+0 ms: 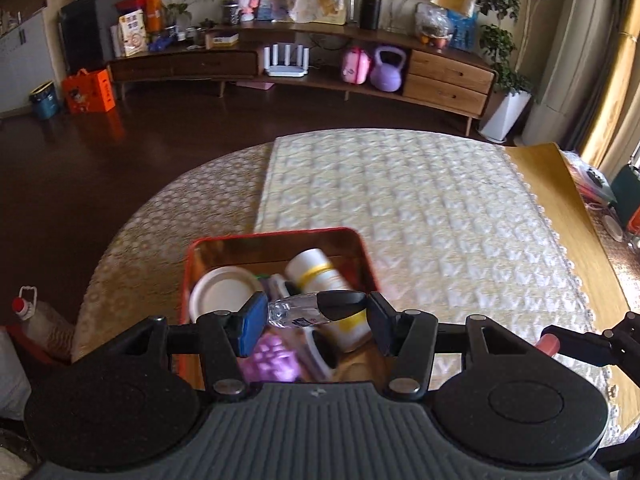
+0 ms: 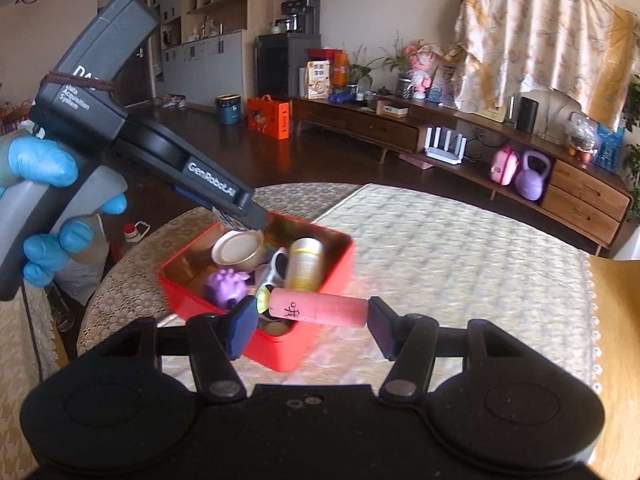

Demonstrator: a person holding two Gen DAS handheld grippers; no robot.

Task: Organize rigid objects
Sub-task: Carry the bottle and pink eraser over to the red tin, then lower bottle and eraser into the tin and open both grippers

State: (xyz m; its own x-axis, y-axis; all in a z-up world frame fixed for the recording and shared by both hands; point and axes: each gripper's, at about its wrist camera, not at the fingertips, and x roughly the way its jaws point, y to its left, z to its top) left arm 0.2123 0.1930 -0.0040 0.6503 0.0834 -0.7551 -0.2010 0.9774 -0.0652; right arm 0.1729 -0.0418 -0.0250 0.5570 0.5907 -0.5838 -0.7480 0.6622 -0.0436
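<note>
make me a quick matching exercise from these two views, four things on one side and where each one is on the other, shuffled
Things:
1. pink tube
2. clear bottle
3. purple toy
4. kettlebell

Places:
A. on the low shelf of the wooden cabinet
B. lying in the red box
C. held crosswise in the right gripper
D. held crosswise in the left gripper

Pairs: 1-C, 2-D, 3-B, 4-A
</note>
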